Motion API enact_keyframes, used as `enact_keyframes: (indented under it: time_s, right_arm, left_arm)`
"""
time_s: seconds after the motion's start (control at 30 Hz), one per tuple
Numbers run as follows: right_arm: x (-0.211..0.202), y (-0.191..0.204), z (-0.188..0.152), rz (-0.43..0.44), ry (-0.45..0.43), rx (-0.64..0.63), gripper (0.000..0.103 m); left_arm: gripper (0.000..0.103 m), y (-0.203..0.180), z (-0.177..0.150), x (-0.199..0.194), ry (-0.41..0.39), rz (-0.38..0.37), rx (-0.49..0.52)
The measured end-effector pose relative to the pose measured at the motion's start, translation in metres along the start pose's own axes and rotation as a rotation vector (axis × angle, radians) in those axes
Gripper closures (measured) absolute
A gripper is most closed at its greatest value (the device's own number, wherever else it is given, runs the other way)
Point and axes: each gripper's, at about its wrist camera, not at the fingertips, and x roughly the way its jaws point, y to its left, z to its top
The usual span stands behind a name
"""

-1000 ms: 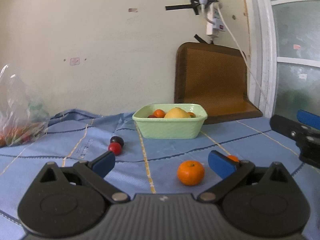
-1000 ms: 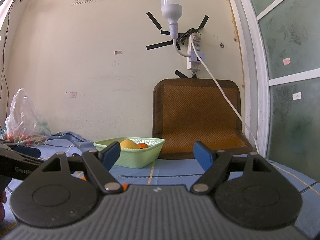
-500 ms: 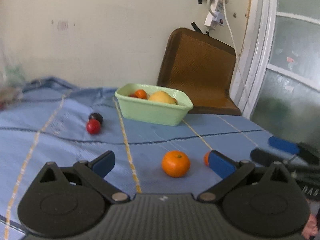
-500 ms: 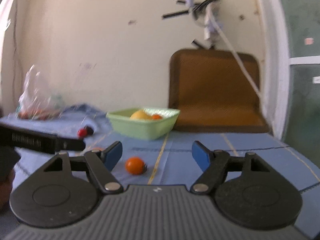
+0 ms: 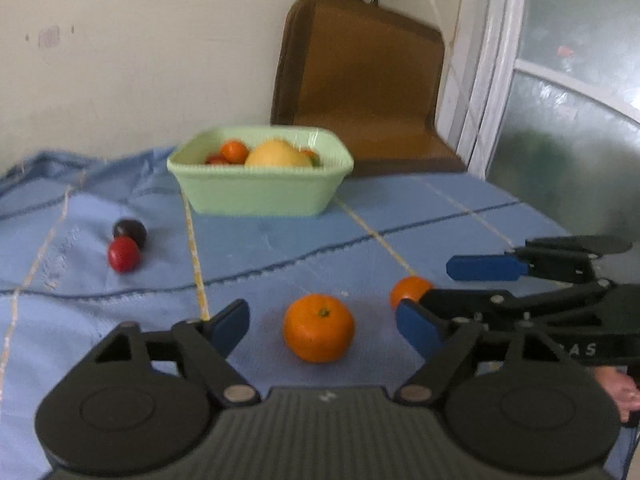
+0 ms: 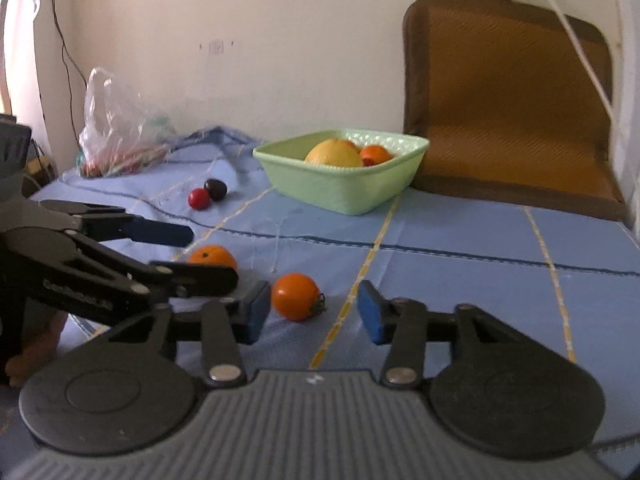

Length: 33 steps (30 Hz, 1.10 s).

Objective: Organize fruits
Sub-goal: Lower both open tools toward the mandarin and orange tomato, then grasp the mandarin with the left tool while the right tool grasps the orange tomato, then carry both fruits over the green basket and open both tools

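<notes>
— Grippers first: how did they stand?

— The left gripper [image 5: 322,322] had its blue pads apart and nothing pinched; its jaws had just been closing. The mandarin [image 5: 319,328] lay on the blue cloth [image 5: 280,248] between the two pads, touching neither as far as I could see. The right gripper [image 6: 310,312] was narrower, jaws also just closing, pads still apart. The small orange fruit with a dried stalk [image 6: 296,297] sat just ahead of its left pad, not clamped.

— Were the two tools close to each other?

— Yes. From the right wrist view the left gripper reached in from the left edge, its pads flanking the mandarin [image 6: 212,258]. From the left wrist view the right gripper [image 5: 424,292] came in from the right, with the small orange fruit [image 5: 408,290] by its pad tips. A bit of a hand [image 5: 618,390] showed behind it.

— And further back?

— Left of the middle, a red fruit [image 5: 124,255] and a dark one [image 5: 130,231] lay touching. Beyond them stood the green basin [image 5: 256,196], towards the far edge of the cloth, holding a large yellow fruit [image 5: 278,154] and some small orange ones. A brown cushion [image 6: 508,100] leaned on the wall behind it, and a plastic bag [image 6: 116,128] sat at the far left corner.
</notes>
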Motion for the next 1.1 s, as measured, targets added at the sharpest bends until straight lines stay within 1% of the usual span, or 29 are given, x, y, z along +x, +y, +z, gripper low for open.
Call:
enact_keyframes:
  time_s: [0.03,0.1,0.17,0.2,0.23,0.27,0.3,0.33,0.37,0.47,0.53,0.63,0.77,0.87,1.0,1.03,1.07,1.1]
  right_arm:
    - [0.002,0.0,0.0,0.0,0.01,-0.008,0.055]
    - [0.005,-0.002,0.002,0.035,0.018,-0.005,0.055]
    - [0.009,-0.001,0.003,0.06,0.029,-0.02,0.055]
    - [0.01,-0.001,0.003,0.067,0.035,-0.033,0.055]
    - [0.013,0.0,0.003,0.075,0.045,-0.044,0.056]
    - [0.016,0.002,0.002,0.089,0.061,-0.05,0.057]
    - [0.018,0.003,0.001,0.097,0.072,-0.053,0.058]
    - [0.018,0.005,-0.001,0.09,0.062,-0.068,0.061]
    - [0.019,0.006,0.0,0.081,0.059,-0.081,0.071]
    - [0.019,0.002,0.005,0.069,0.036,-0.063,0.071]
    - [0.019,-0.001,0.014,0.051,0.0,-0.055,0.071]
    - [0.022,-0.007,0.033,0.034,-0.062,-0.042,0.071]
    - [0.039,-0.019,0.066,0.011,-0.143,-0.022,0.071]
    - [0.064,-0.033,0.084,-0.013,-0.154,0.007,0.071]
    - [0.099,-0.054,0.095,-0.034,-0.122,0.07,0.071]
    - [0.105,-0.058,0.096,-0.039,-0.116,0.08,0.071]
    - [0.109,-0.062,0.096,-0.042,-0.112,0.087,0.071]
    - [0.114,-0.065,0.096,-0.04,-0.107,0.091,0.07]
  left_arm:
    - [0.024,0.003,0.0,0.002,0.012,0.001,-0.017]
    - [0.027,0.009,0.0,0.003,0.026,-0.004,-0.039]
    - [0.035,0.009,-0.001,0.002,0.025,-0.001,-0.03]
    - [0.043,0.009,-0.002,0.001,0.025,0.005,-0.021]
    - [0.047,0.009,-0.002,0.001,0.025,0.008,-0.013]
    - [0.05,0.011,-0.002,-0.001,0.025,-0.009,-0.014]
    - [0.058,0.012,-0.002,-0.002,0.026,-0.029,-0.02]
    - [0.065,0.014,-0.002,-0.002,0.031,-0.057,-0.029]
    - [0.065,0.013,-0.001,-0.002,0.033,-0.065,-0.035]
    - [0.065,0.013,0.007,0.0,0.035,-0.072,-0.036]
    - [0.065,0.017,0.016,0.002,0.023,-0.082,-0.045]
    - [0.065,0.026,0.045,0.005,-0.025,-0.066,-0.062]
    - [0.065,0.044,0.089,0.025,-0.07,-0.036,-0.093]
    - [0.065,0.059,0.114,0.051,-0.051,-0.011,-0.133]
    - [0.065,0.079,0.129,0.084,-0.006,-0.009,-0.21]
    - [0.06,0.083,0.131,0.09,0.0,-0.005,-0.226]
    - [0.057,0.085,0.131,0.093,-0.007,-0.006,-0.242]
    - [0.049,0.088,0.132,0.096,-0.007,-0.007,-0.252]
